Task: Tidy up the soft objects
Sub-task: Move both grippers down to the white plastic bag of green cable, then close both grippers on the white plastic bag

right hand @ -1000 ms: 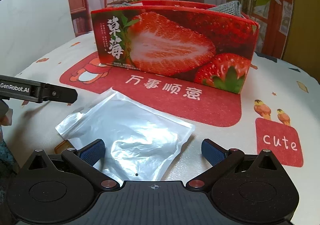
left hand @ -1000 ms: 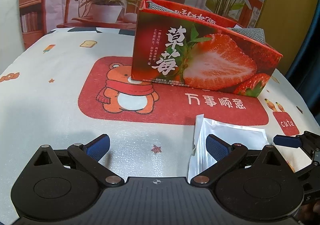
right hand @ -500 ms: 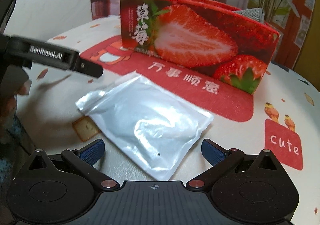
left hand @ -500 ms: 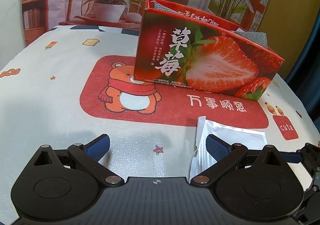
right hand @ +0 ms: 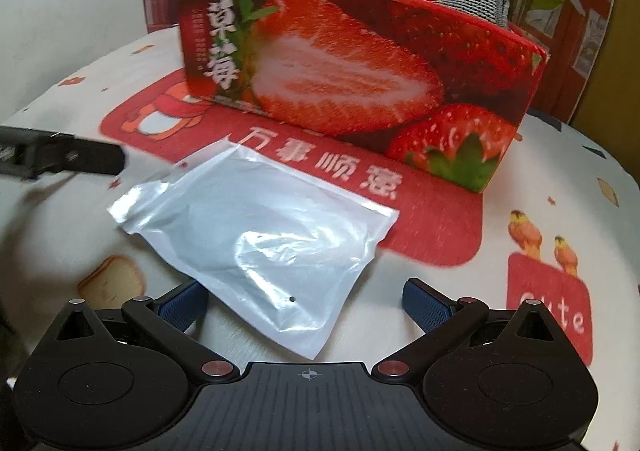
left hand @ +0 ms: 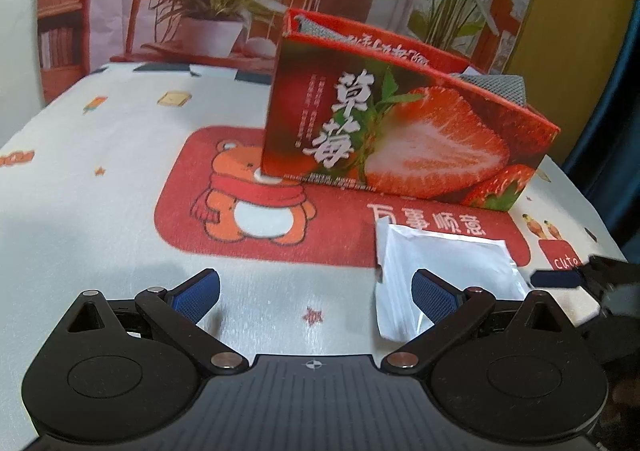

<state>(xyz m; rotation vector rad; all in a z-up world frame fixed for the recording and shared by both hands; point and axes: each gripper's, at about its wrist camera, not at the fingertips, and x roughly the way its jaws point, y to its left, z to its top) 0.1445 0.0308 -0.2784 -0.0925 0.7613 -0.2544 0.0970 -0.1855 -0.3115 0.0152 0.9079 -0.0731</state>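
A clear plastic pouch (right hand: 260,235) lies flat on the tablecloth in front of a red strawberry box (right hand: 360,87). My right gripper (right hand: 306,305) is open just short of the pouch's near corner, with nothing between its fingers. In the left wrist view the same pouch (left hand: 444,267) lies at the right, partly behind my right-hand fingertip (left hand: 434,297). My left gripper (left hand: 316,291) is open above bare cloth. Grey mesh fabric (left hand: 494,89) sticks out of the strawberry box (left hand: 400,139). The left gripper's finger (right hand: 68,161) shows at the left edge of the right wrist view.
The table carries a white cartoon cloth (left hand: 100,191) with a red bear panel. A potted plant (left hand: 212,19) and a chair back stand behind the table. The other gripper (left hand: 576,279) reaches in at the right edge of the left wrist view.
Both grippers have moved forward toward the box. The pouch now sits closer to the right gripper's fingers. Both stay open.
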